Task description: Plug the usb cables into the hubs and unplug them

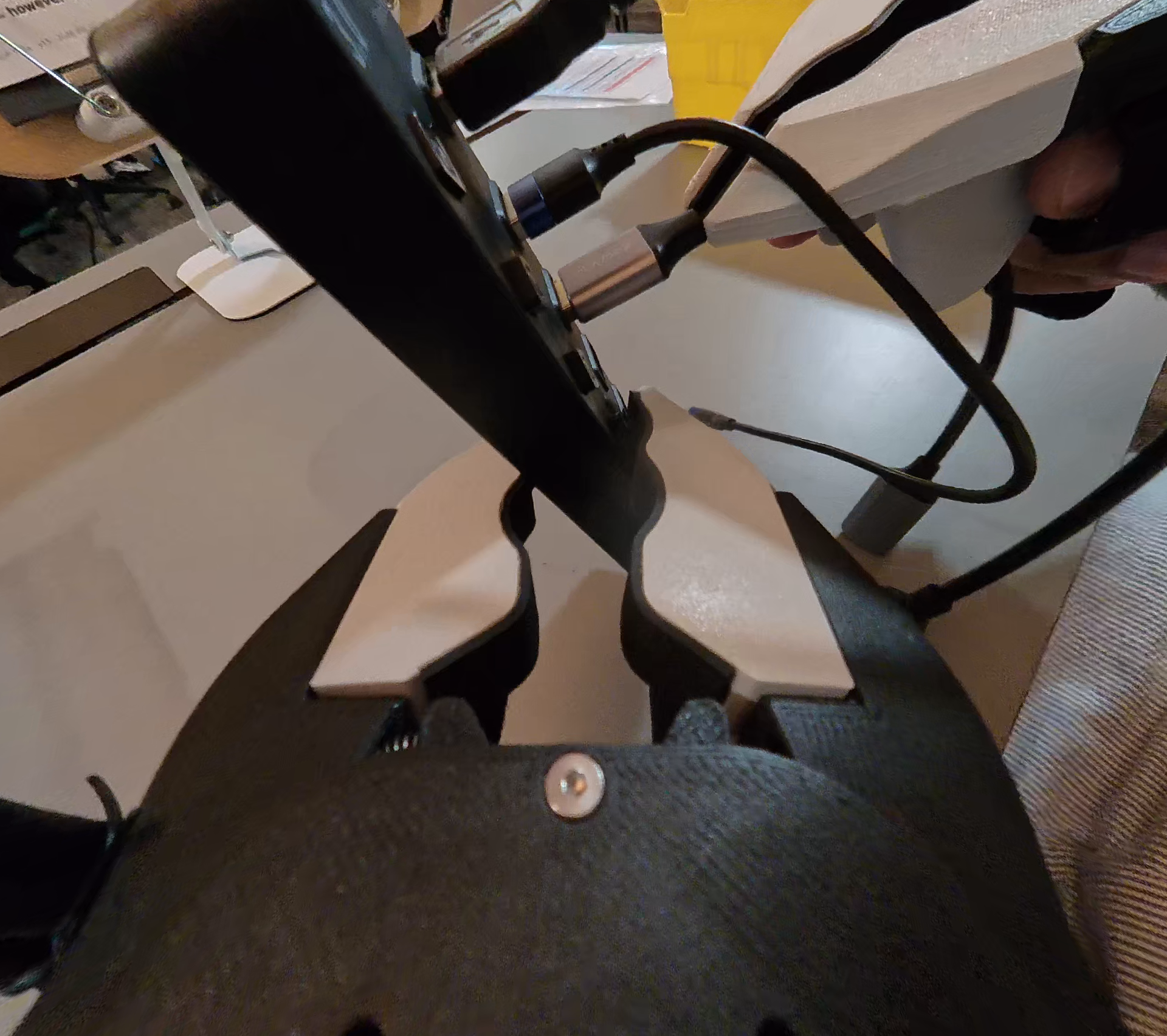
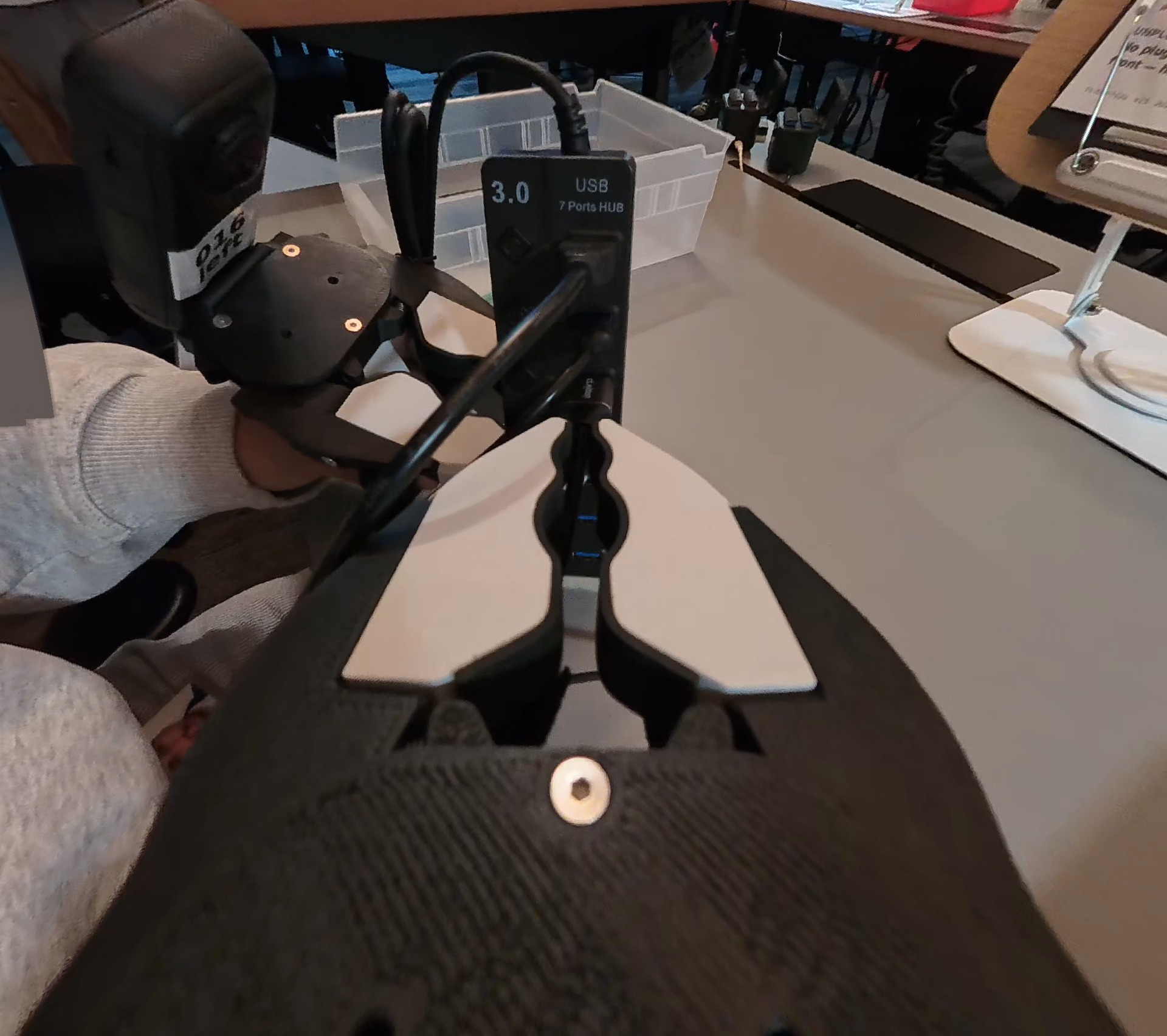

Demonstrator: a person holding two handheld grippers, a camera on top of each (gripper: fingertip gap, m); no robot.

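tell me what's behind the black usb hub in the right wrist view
A clear plastic bin sits behind the hub. The hub covers the bin's middle, so its contents there can't be seen.

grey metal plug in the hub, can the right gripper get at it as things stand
Probably yes. The right gripper already has its fingertips at the cable end of the grey metal plug, while the left gripper holds the black hub steady. The looping black cable crosses nearby.

hub: 1 | plugged cables: apparently 3 | tools: 2
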